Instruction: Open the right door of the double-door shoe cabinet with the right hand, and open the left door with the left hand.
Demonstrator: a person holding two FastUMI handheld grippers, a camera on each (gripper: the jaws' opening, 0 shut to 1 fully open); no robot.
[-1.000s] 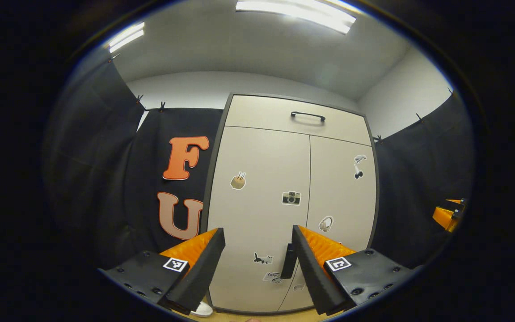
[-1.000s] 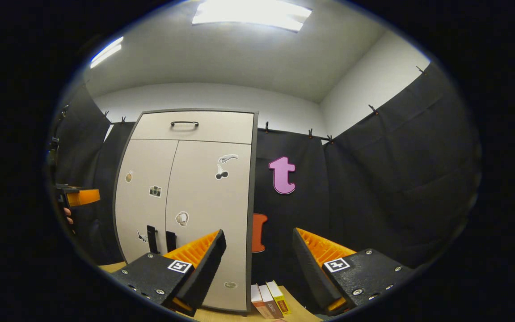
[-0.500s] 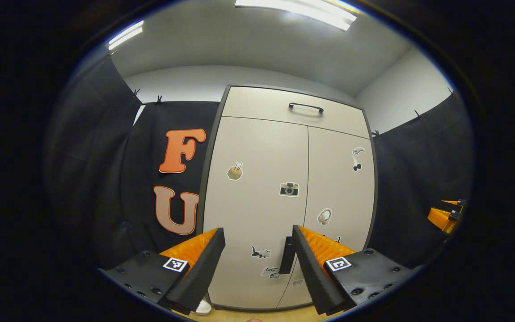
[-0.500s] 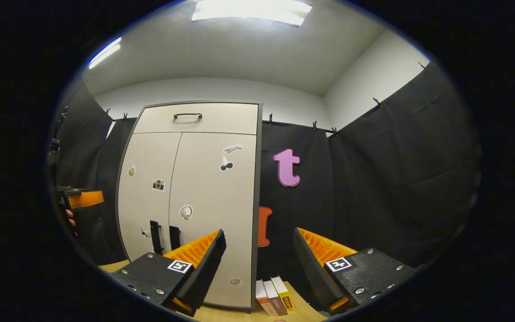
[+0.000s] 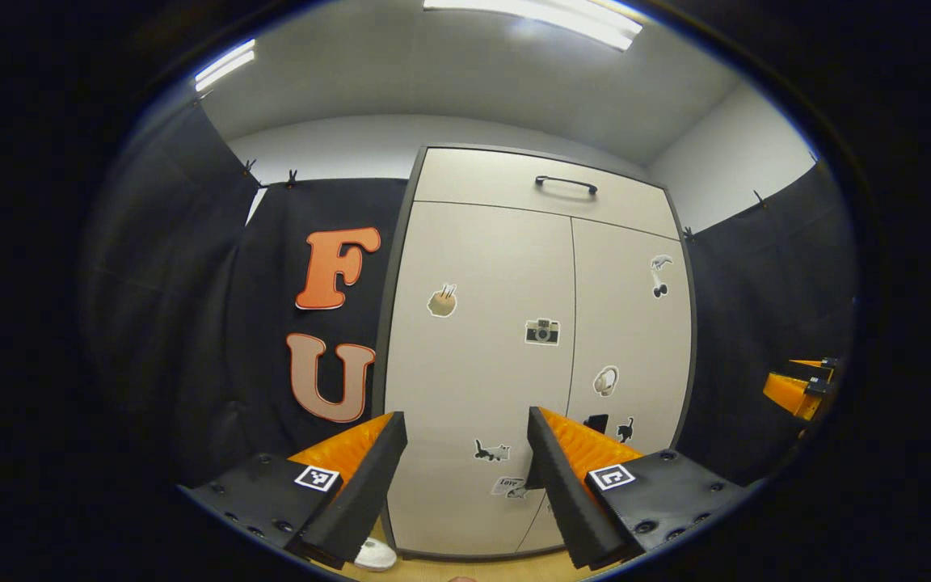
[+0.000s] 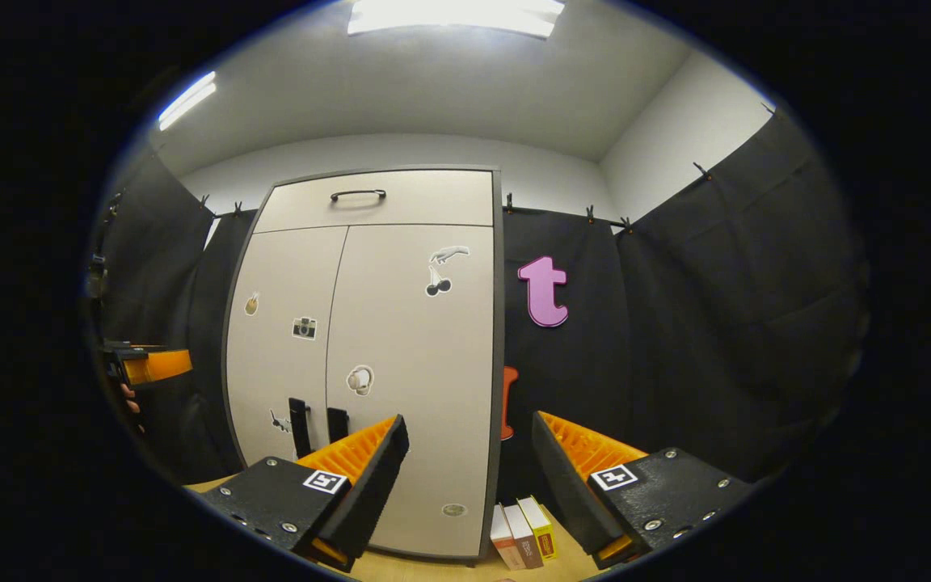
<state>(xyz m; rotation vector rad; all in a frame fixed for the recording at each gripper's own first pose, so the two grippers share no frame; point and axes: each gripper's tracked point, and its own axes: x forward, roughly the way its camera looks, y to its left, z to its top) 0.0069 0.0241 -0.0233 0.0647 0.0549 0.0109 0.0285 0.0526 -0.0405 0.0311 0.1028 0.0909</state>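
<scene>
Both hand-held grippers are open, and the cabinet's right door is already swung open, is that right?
Not quite. The right door is closed, flush with the left door, as the right gripper view shows. Both the left hand-held gripper and right hand-held gripper are open.

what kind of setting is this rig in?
Likely a staged recording booth, not a home: black cloth walls clipped around a stickered shoe cabinet, ceiling strip lights, both doors shut.
</scene>
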